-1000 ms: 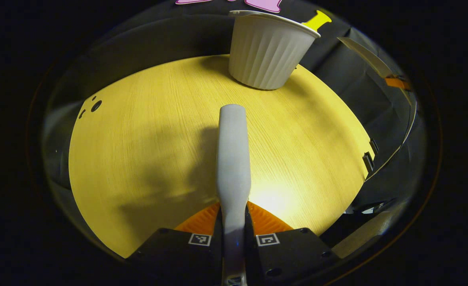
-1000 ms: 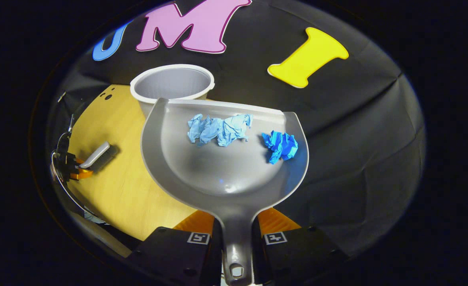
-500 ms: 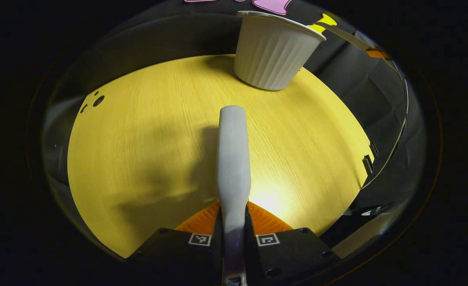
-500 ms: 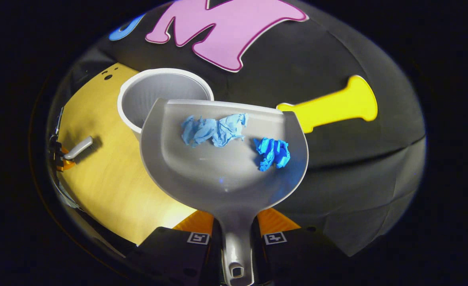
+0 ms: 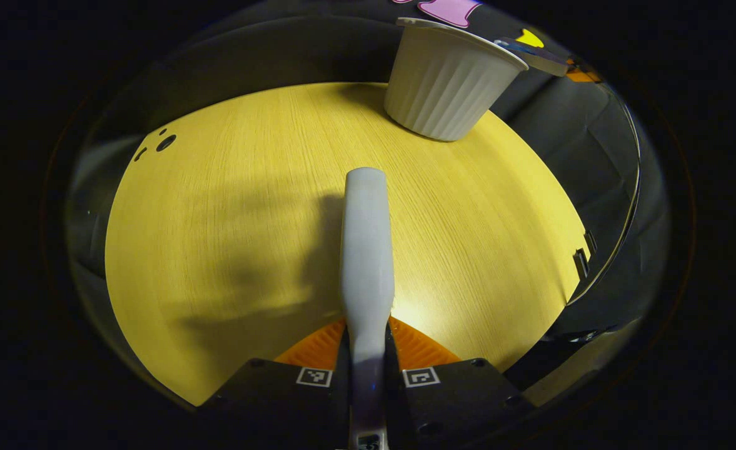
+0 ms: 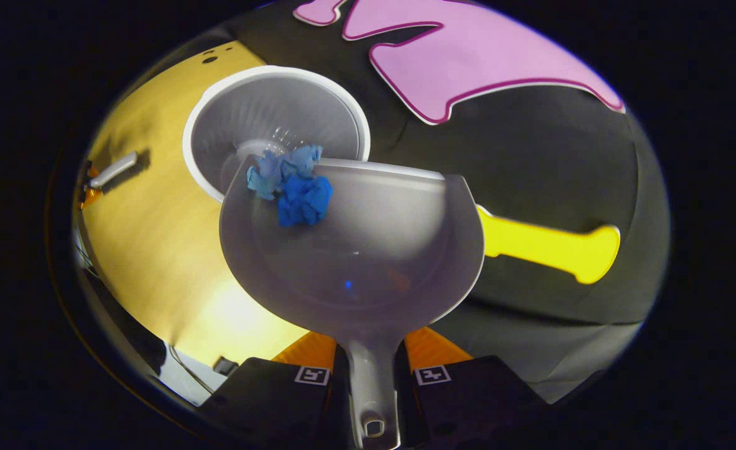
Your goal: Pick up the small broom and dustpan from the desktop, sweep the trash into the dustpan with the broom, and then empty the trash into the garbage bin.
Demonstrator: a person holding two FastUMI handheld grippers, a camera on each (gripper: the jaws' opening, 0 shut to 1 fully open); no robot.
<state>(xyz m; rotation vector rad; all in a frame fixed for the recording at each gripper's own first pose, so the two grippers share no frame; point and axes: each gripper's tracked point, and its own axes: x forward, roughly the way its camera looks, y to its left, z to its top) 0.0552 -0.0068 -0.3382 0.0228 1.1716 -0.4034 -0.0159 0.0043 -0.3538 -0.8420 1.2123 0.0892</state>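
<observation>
Right gripper view: nearest the lens, the right gripper (image 6: pixel 373 375) has its fingers clamped on the dustpan (image 6: pixel 368 262) by its handle. The pan is rolled toward its left corner, which hangs over the open bin (image 6: pixel 274 128). Two crumpled blue paper wads (image 6: pixel 292 184) have gathered in that corner at the lip, the paler one already poking past the edge above the bin's mouth. Beyond the pan lies the yellow table (image 6: pixel 149 244), and far off at its left edge the broom (image 6: pixel 112 170) shows in the other gripper.

Left gripper view: the left gripper (image 5: pixel 368 375) grips the broom (image 5: pixel 368 250) at its handle, fingers closed on it, the broom stretching forward low over the table (image 5: pixel 217 219). At the table's far edge stands the ribbed white bin (image 5: pixel 446 87), with the pan's rim (image 5: pixel 530 56) showing above its right side.

Sweeping looks finished; the step in hand is emptying the pan. The next move seems to call for more tilt, keeping the low corner inside the rim so both wads drop in rather than slide down the outside. The broom only needs to wait, clear of the bin.
</observation>
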